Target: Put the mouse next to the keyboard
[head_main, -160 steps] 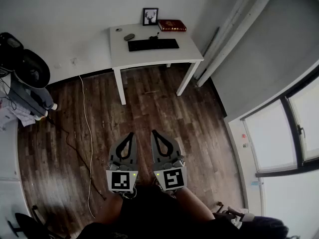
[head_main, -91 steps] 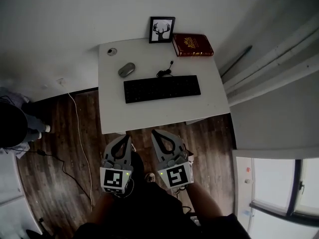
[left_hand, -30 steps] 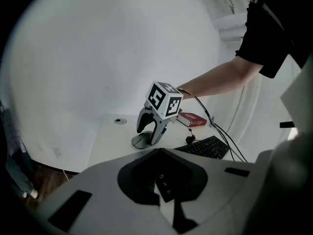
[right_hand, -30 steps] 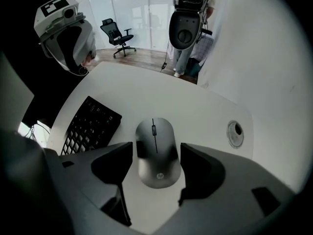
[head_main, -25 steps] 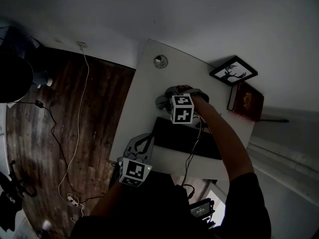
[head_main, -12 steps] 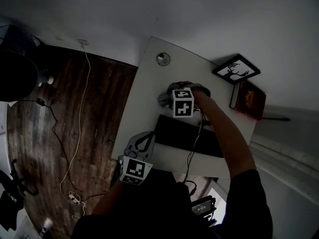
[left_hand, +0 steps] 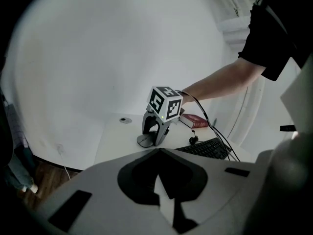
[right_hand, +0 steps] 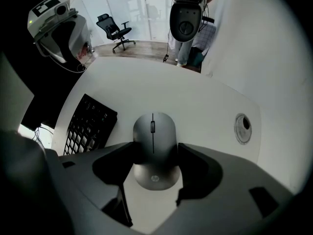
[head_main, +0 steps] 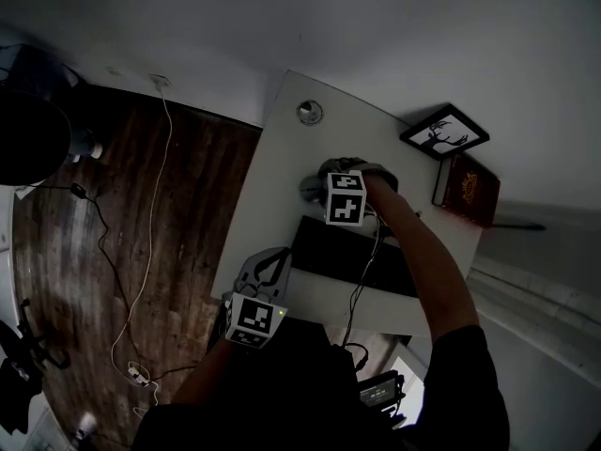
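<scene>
We hold the right gripper [right_hand: 156, 153] over the mouse [right_hand: 153, 131] on the counter [right_hand: 195, 102], jaws wide around it and just now closing. The left gripper [left_hand: 159, 153] has its jaws together, empty.

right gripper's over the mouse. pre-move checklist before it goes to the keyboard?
1. Mouse centred between the jaws of the right gripper: ok.
2. Jaws pressing on it: cannot tell; they have just been closing and sit right at its sides.
3. Mouse flat on the desk, not tilted: ok.
4. Bare desk beside the keyboard to set it on: ok.
5. Left gripper out of the way: ok, jaws shut, held back at the desk's near edge.
</scene>
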